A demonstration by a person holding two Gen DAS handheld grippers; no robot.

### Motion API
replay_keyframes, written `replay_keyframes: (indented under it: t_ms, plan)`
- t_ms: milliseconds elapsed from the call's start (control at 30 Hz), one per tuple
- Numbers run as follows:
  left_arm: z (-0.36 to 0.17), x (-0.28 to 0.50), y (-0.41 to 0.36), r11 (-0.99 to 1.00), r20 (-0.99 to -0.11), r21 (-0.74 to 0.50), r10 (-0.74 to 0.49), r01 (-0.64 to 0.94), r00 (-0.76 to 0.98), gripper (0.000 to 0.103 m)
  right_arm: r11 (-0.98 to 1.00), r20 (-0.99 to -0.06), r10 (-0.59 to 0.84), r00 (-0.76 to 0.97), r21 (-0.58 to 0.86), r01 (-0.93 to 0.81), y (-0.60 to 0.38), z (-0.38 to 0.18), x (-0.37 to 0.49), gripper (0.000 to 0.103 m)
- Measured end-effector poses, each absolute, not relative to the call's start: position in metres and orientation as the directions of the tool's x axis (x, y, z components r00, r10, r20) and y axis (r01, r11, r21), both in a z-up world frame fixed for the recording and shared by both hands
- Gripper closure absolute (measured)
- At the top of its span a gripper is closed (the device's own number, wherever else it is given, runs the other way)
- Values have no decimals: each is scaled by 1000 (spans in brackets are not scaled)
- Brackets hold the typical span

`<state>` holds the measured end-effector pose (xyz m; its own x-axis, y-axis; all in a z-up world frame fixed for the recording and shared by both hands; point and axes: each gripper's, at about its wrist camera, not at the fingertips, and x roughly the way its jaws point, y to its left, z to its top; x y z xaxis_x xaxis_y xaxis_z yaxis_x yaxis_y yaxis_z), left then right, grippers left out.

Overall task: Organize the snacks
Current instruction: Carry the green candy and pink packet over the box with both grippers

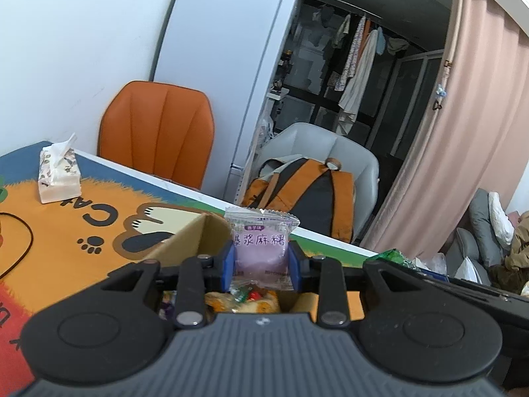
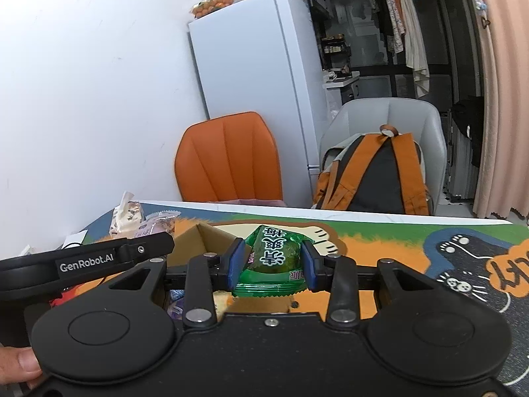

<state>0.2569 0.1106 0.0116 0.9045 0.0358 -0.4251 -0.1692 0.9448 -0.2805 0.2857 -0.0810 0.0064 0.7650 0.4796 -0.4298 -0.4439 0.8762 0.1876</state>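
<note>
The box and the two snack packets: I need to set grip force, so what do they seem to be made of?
Box: looks like plain brown cardboard, matte, with thin raw-edged walls.
Purple packet in the left gripper: seems thin clear plastic film, glossy, with a crimped, zigzag top seal.
Green packet in the right gripper: probably shiny plastic film too; it wrinkles and glints, with a serrated edge.
</note>
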Motion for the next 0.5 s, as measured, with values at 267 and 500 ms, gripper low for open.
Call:
replay_keyframes:
  t_ms: [267,500]
  plan:
    - [3,273,135,925,-447,-316,49,-209,893,66,863,-440,499,746,180,-471,-50,4,296,66]
    - [0,269,151,915,-432,-339,56,-219,900,45,861,-453,501,738,175,-477,-34,-1,307,66]
